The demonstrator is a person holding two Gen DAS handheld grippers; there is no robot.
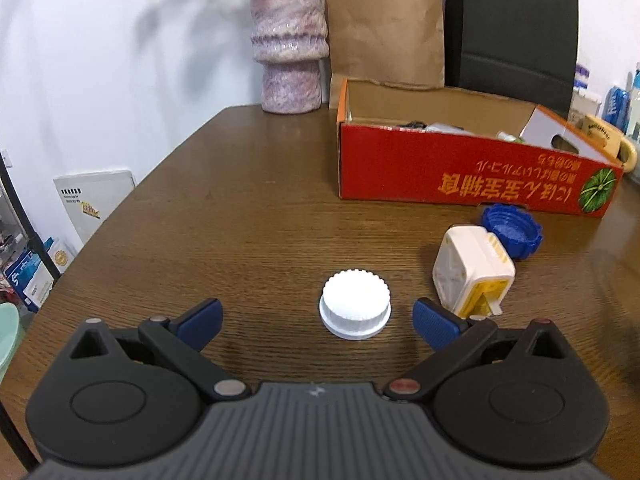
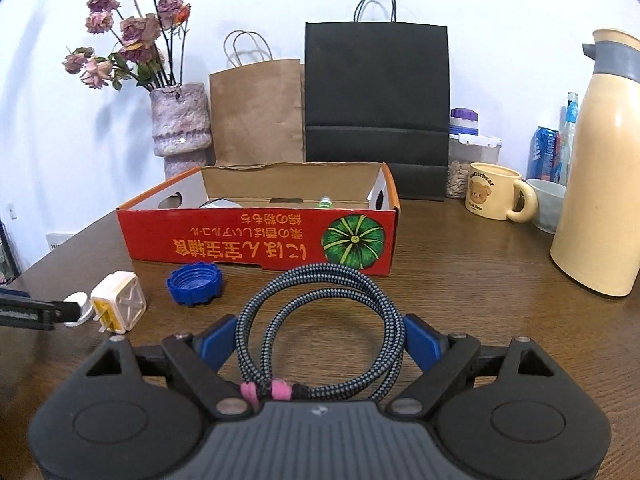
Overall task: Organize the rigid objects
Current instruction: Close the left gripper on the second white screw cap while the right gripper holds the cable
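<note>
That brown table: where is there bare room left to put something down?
Bare wood stretches left of the white cap, up to the vase, and between the red box and cream jug. It is crowded around the plug adapter and blue cap.

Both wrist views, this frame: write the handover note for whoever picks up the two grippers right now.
Left gripper: open, white cap between its fingers on the table, not gripped.
Right gripper: open around the coiled braided cable; contact unclear.
Loose in front of the red box: white plug adapter, blue cap.
Done: some items already lie in the box.
Left: box the white cap, cable, adapter and blue cap.
</note>
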